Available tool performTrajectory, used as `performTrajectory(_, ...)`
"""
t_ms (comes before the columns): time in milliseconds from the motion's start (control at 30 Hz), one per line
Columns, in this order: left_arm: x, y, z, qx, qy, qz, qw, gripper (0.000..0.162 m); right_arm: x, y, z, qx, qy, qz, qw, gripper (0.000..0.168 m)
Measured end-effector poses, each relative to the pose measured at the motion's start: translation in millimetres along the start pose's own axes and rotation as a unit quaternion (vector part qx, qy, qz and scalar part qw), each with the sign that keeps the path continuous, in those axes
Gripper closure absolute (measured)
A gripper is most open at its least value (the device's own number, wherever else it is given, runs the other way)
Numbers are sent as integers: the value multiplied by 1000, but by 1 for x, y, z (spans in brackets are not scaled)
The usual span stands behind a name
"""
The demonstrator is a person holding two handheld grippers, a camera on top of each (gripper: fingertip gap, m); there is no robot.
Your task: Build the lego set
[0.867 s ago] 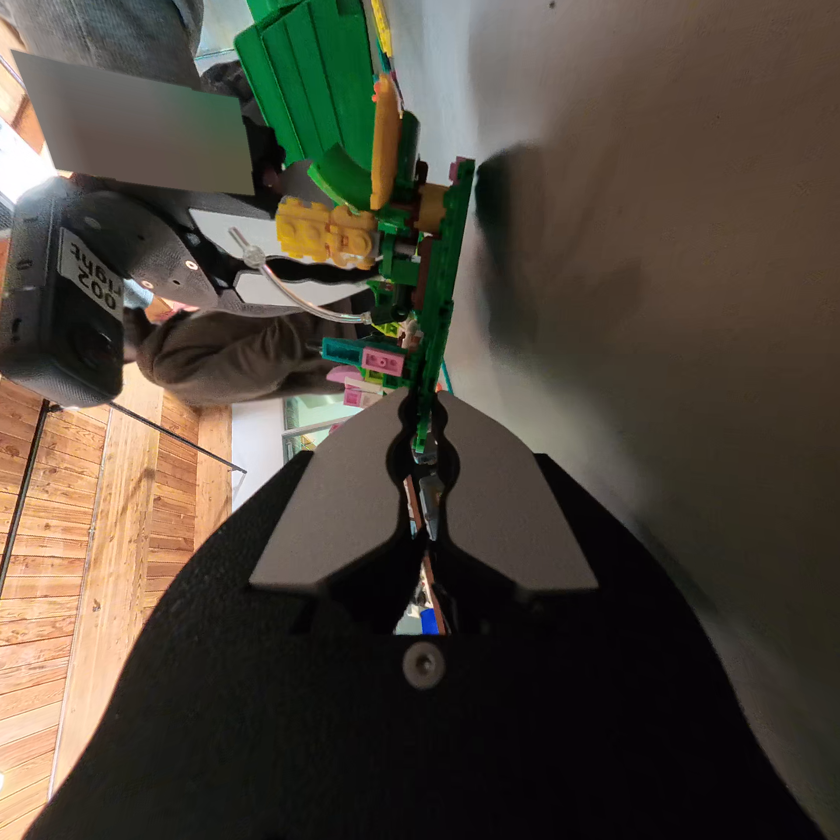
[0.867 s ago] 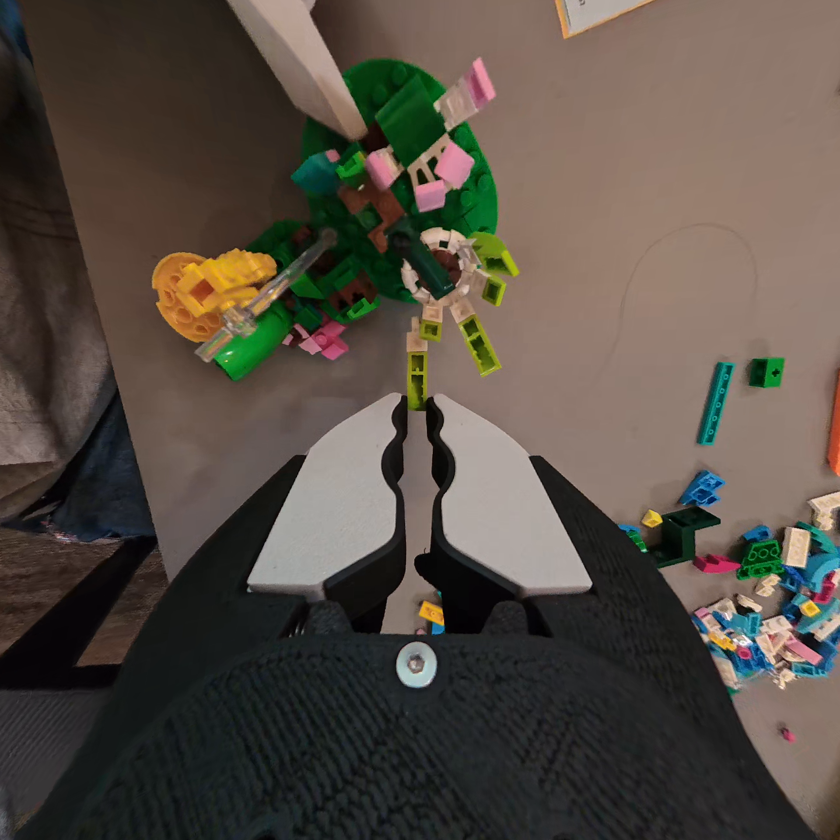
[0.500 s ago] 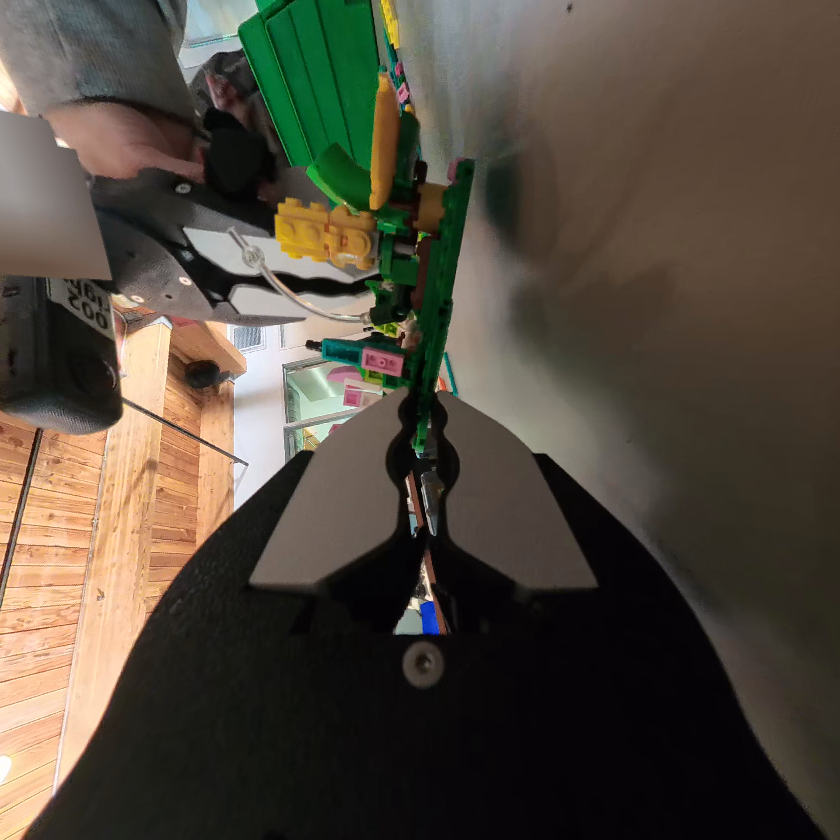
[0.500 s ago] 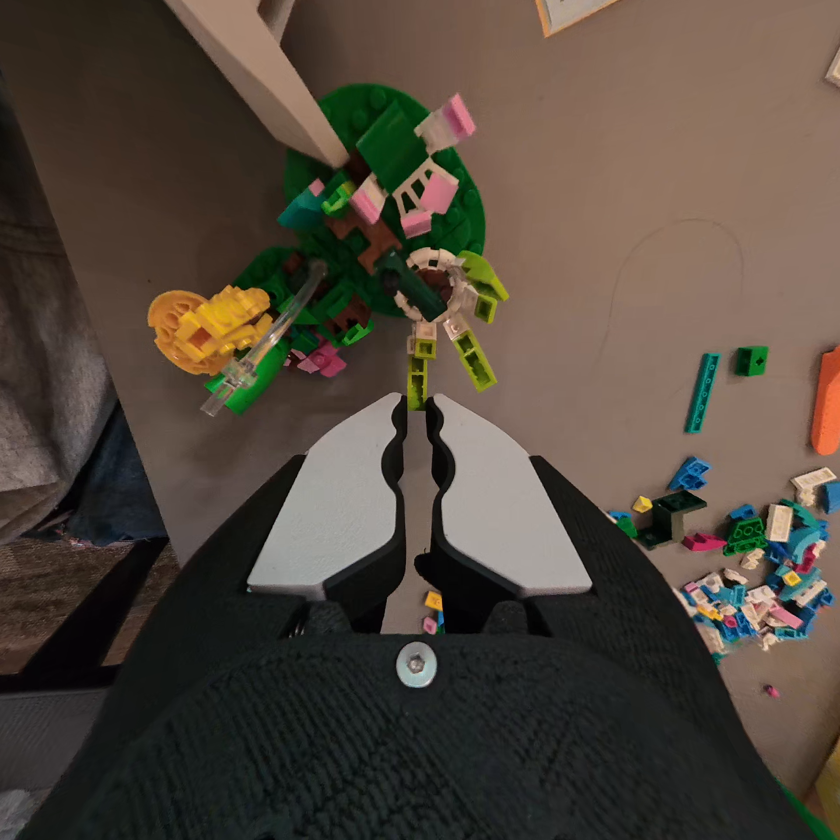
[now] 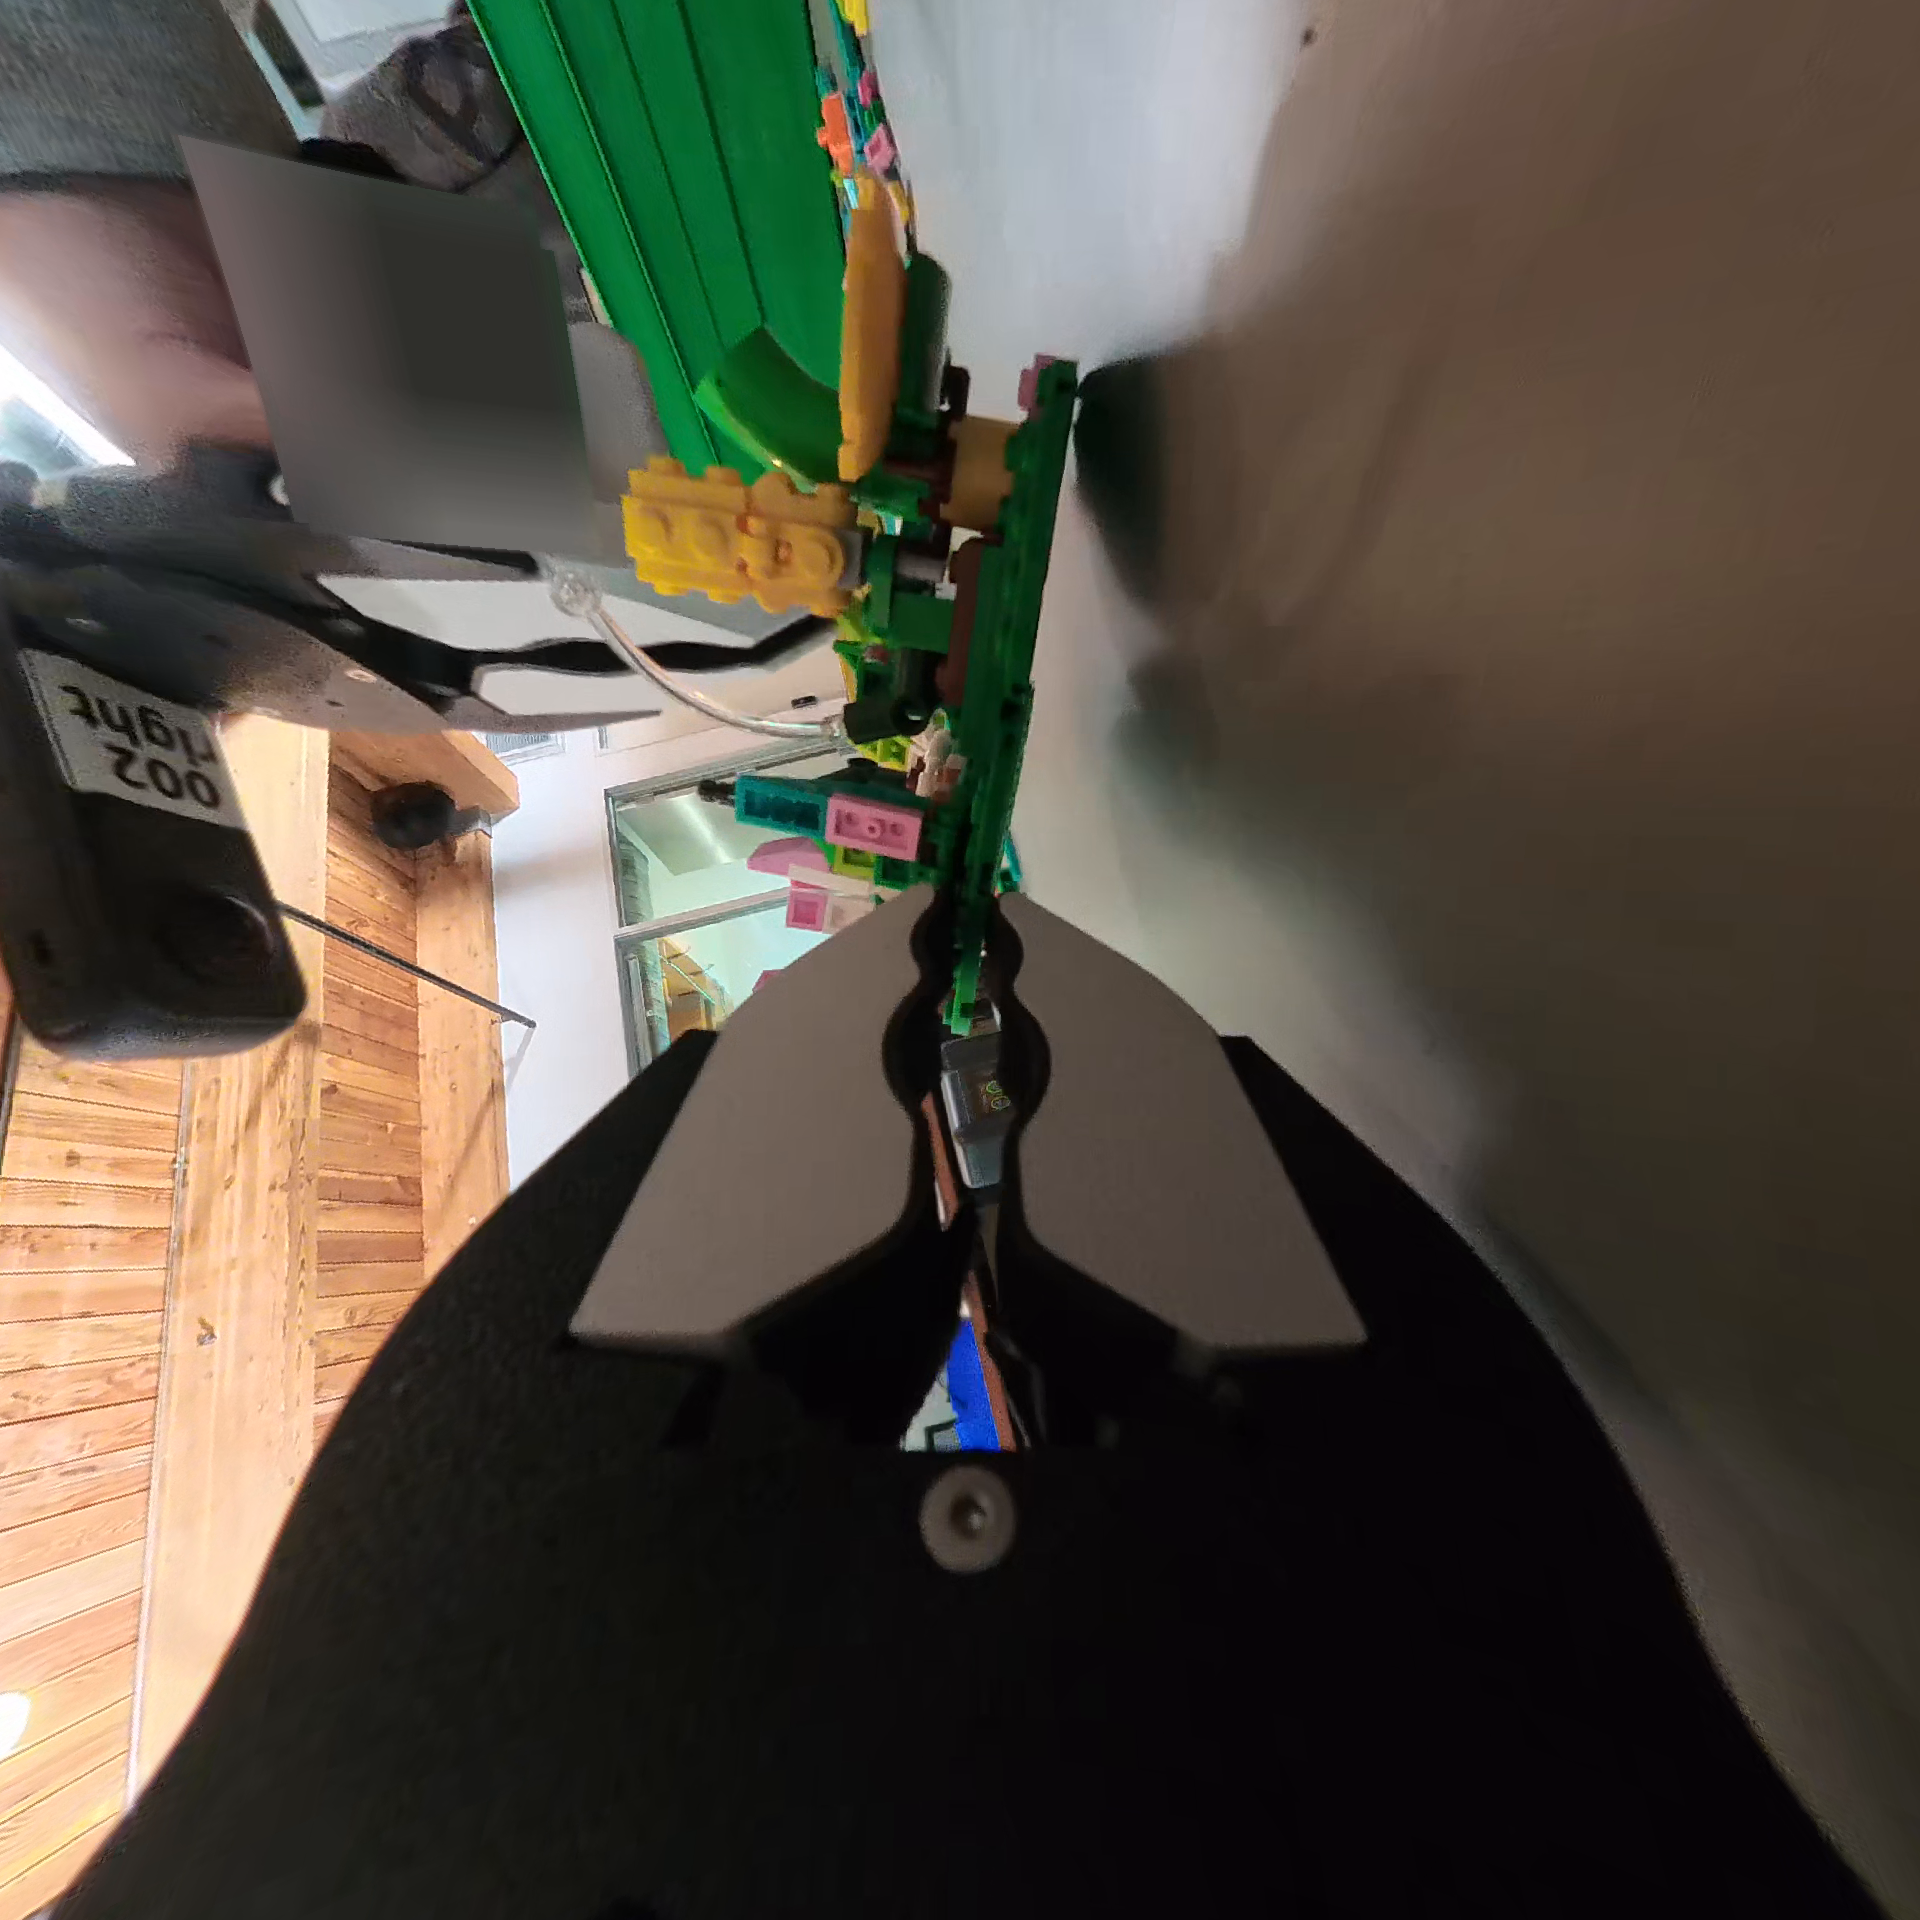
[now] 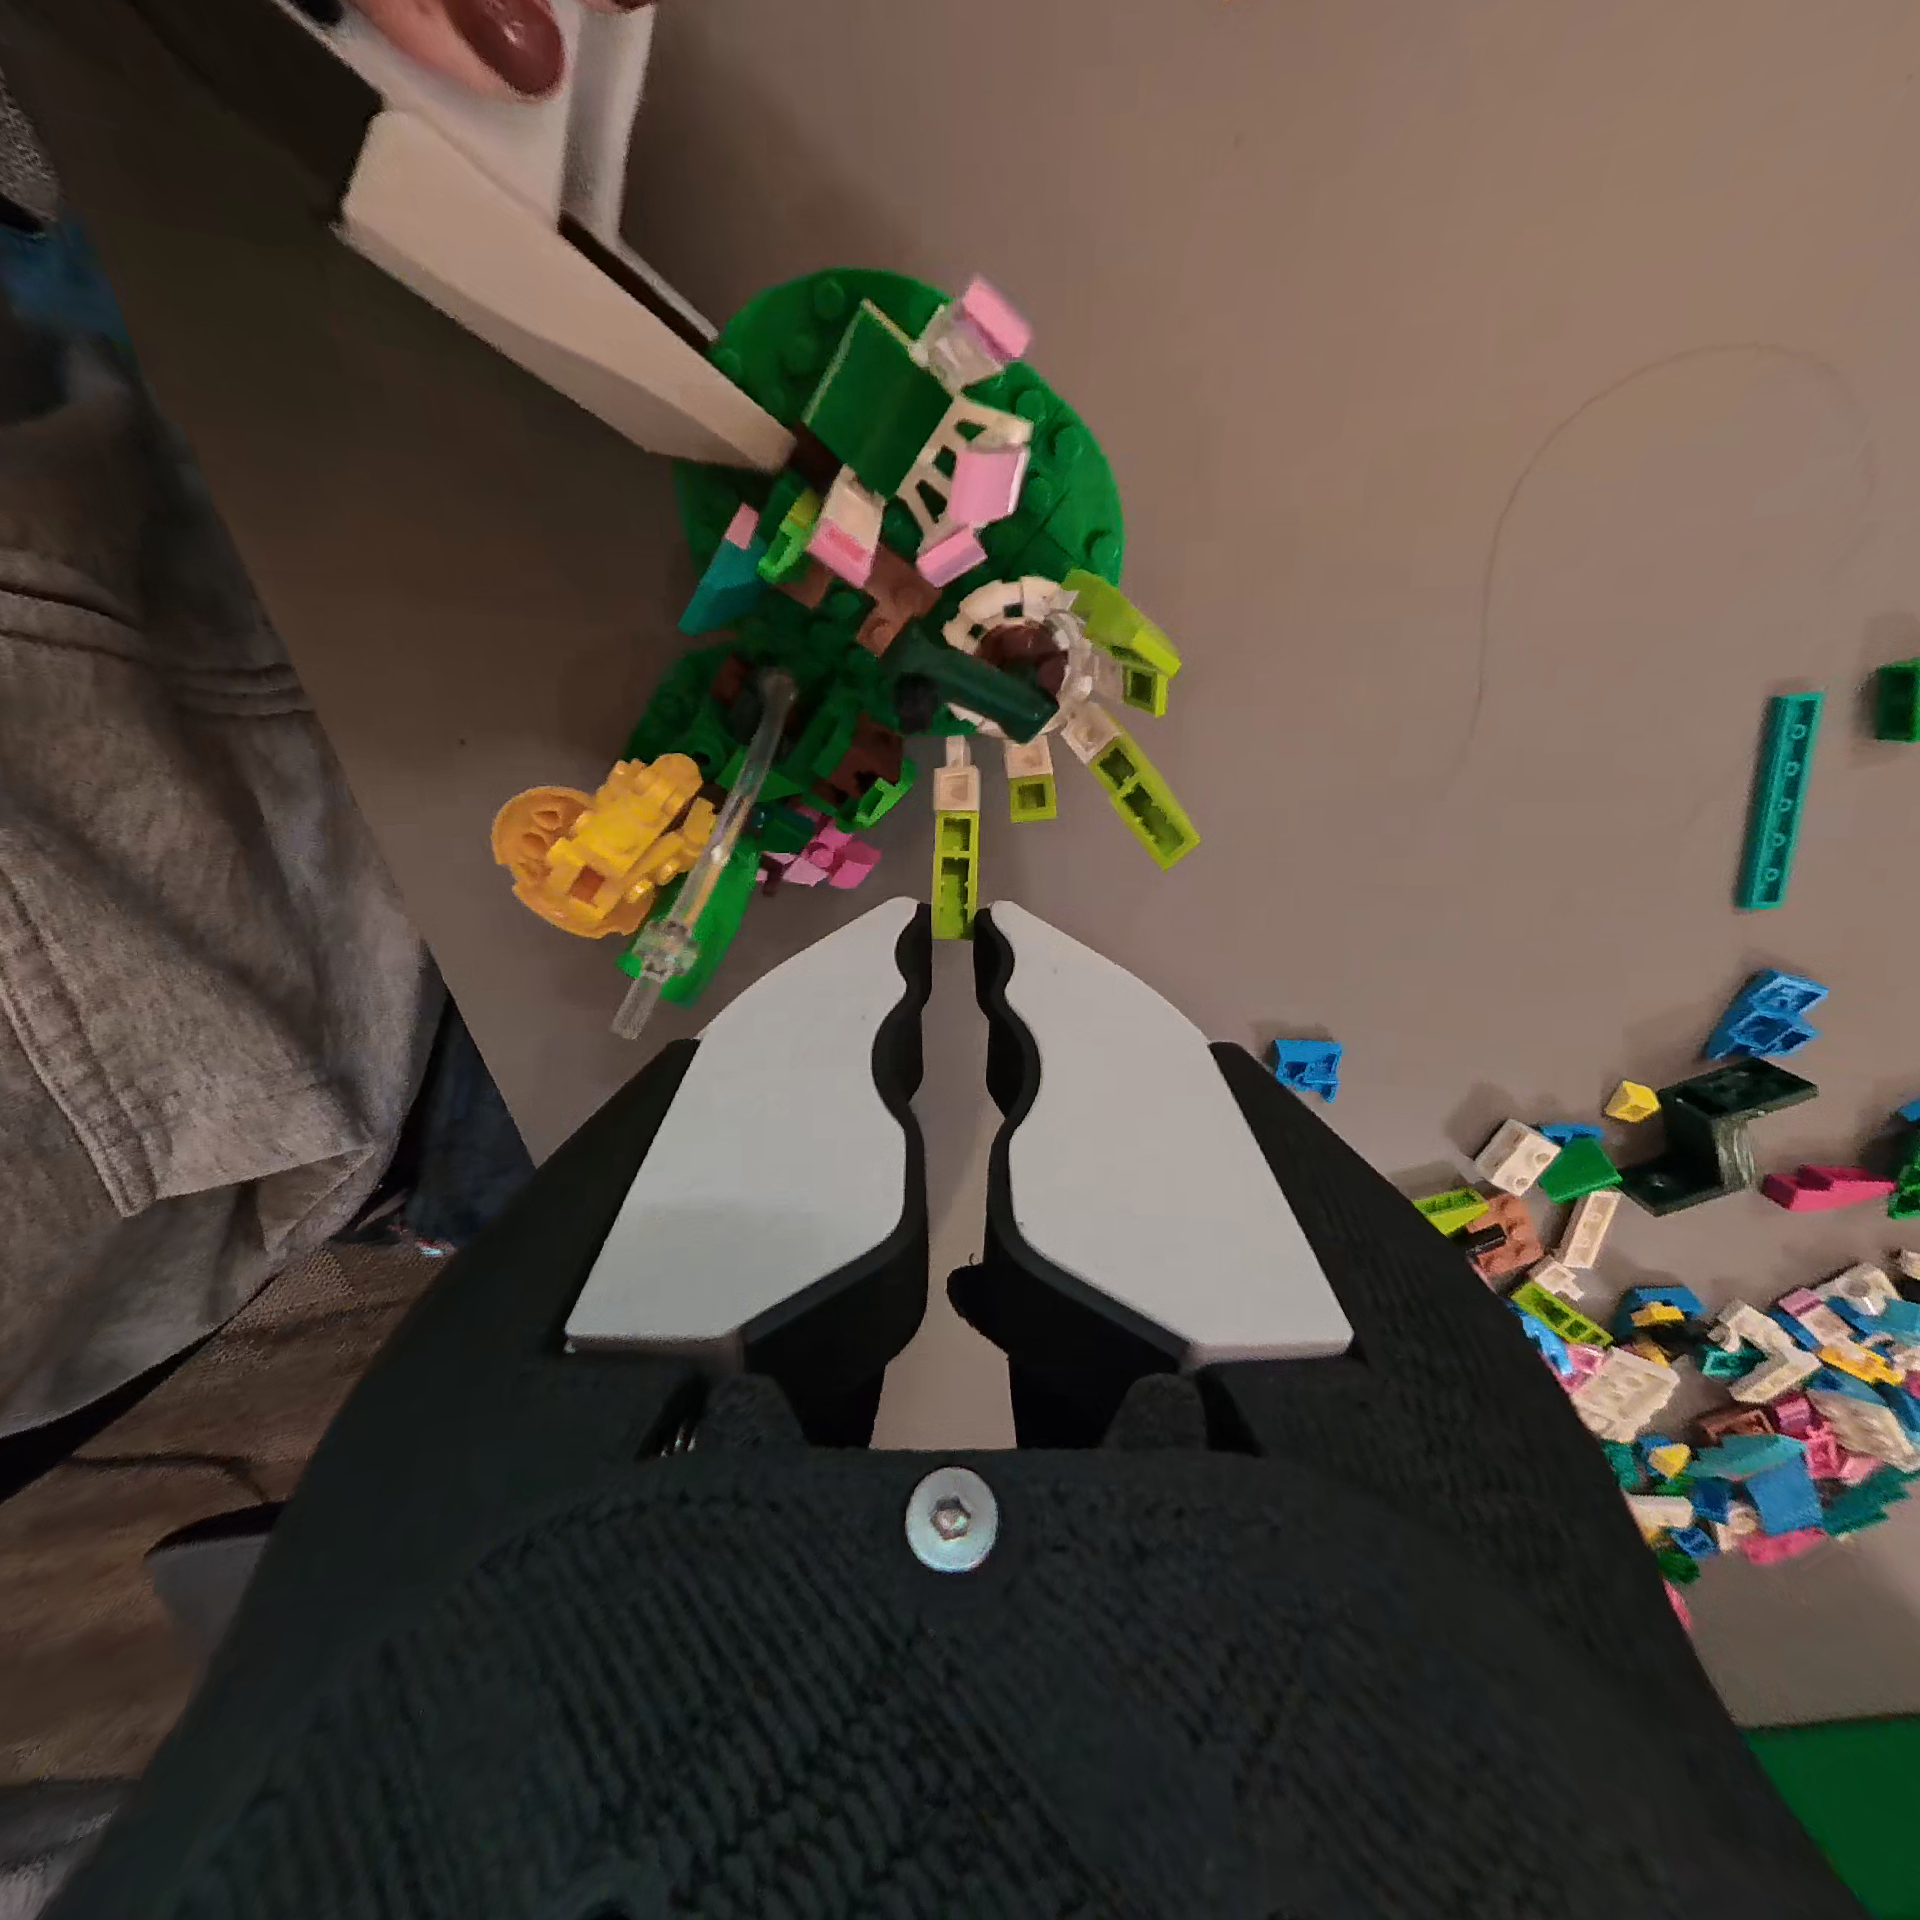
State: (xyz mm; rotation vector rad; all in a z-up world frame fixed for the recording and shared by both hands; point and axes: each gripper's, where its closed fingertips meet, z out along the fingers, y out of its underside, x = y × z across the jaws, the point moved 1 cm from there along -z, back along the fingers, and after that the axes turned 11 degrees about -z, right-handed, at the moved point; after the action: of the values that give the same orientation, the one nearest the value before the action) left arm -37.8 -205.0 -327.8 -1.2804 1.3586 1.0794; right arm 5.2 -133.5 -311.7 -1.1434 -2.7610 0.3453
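Lego garden model gripped at both ends over grey table

Lego garden model (image 6: 894, 582) sits over the grey table (image 6: 1455, 312), its round green base plate (image 5: 1003, 665) seen edge-on in the left wrist view. At the left of the right wrist view, one yellow flower (image 6: 597, 847) and one clear curved rod (image 6: 717, 831) stick out from the model's lower left side. The left gripper (image 5: 961, 914) comes in level with the plate, its two pale fingers (image 5: 821, 1081) clenched on the plate's near rim; in the right wrist view that same gripper slants down from the upper left onto the plate's far edge. The right gripper (image 6: 954, 920) points down at the model from above, its tips pinching the end of one lime green strip (image 6: 956, 868) that hangs from a white ring (image 6: 1023, 655). Three lime strips fan out below that ring and a fourth lime piece lies to its right. Further right lie one long teal plate (image 6: 1782, 800) and one small green brick (image 6: 1899, 701), well apart from the model. A pile of loose bricks (image 6: 1745, 1351), too many to count, spreads at the lower right. One green board (image 5: 686, 187) stands behind the model in the left wrist view
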Motion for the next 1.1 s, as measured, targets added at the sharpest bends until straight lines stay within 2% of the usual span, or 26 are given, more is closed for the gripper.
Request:
performTrajectory(33,0,0,0,0,1,1,1000,157,1,1,2,-5,0,3,1000,162)
performTrajectory(667,1,3,2,-8,6,7,1000,157,5,-4,1,27,-12,58,998,162)
performTrajectory(1100,0,3,3,-12,1,23,1000,157,3,-4,3,39,-57,112,991,162)
